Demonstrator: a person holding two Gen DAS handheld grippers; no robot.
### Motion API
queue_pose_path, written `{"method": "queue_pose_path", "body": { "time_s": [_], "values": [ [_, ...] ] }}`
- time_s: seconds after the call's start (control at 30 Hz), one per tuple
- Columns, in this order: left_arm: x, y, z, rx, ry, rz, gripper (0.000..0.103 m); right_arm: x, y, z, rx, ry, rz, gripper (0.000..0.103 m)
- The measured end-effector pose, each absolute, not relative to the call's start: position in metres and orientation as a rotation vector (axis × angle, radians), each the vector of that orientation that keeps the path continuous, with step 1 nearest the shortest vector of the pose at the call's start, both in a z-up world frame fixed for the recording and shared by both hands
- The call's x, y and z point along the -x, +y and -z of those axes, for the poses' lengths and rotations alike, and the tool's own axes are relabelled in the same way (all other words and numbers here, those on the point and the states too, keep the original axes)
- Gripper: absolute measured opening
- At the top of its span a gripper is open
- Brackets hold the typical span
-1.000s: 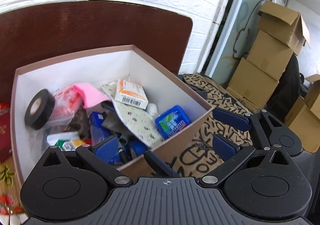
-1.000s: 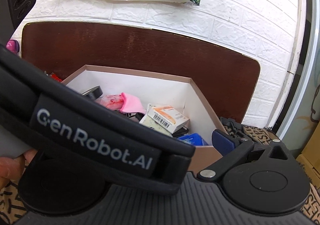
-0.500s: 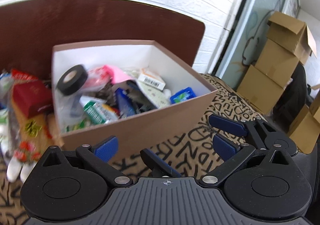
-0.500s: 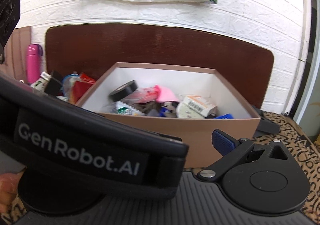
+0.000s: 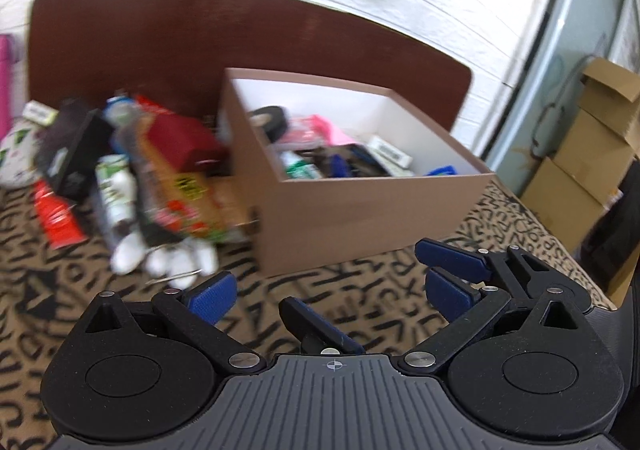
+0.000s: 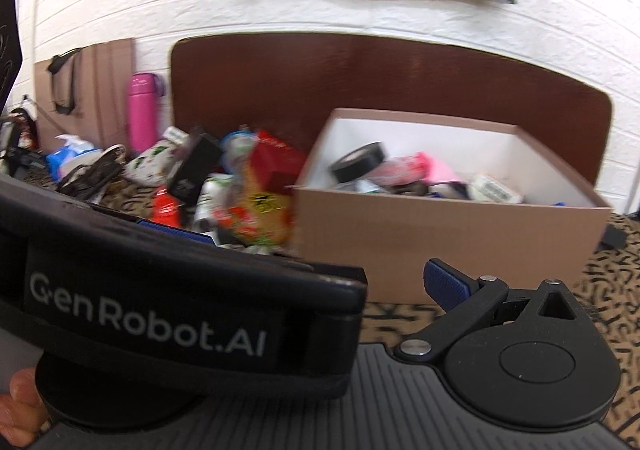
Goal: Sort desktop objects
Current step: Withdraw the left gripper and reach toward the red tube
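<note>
A brown cardboard box (image 5: 372,209) with a white inside holds a black tape roll (image 5: 268,119), a pink item and several small packs. It also shows in the right wrist view (image 6: 440,234). A pile of loose items lies left of it: a red box (image 5: 180,141), a black box (image 5: 76,157), bottles (image 5: 116,193) and snack packs. My left gripper (image 5: 328,290) is open and empty over the patterned cloth, in front of the box. My right gripper (image 6: 320,270) is open; its left finger is hidden behind the left gripper's body (image 6: 160,310).
A dark brown board (image 5: 200,33) stands behind the box against a white brick wall. A pink flask (image 6: 144,109) stands at the far left. Stacked cardboard cartons (image 5: 592,153) are off to the right. The leopard-letter cloth (image 5: 60,290) covers the surface.
Both grippers have pulled back and swung left. The box now sits farther off and to the right, and the pile of loose items has come into view.
</note>
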State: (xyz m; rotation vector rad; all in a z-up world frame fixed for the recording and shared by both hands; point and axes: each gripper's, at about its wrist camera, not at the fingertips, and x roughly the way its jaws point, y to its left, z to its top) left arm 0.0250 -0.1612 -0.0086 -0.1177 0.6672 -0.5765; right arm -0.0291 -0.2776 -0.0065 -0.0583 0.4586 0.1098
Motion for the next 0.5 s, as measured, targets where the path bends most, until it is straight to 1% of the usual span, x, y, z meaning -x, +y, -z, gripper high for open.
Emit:
{"method": "queue_pose_path", "body": {
  "time_s": [0.3,0.5],
  "values": [
    [-0.019,-0.101,0.021,0.185,0.683,0.463,0.103,0.018,-0.218,0.021,0.1,0.485,-0.233,0.103],
    [-0.028,-0.068,0.027,0.203,0.673,0.396,0.103,0.001,-0.192,0.024,0.131,0.48,-0.299,0.103]
  ]
}}
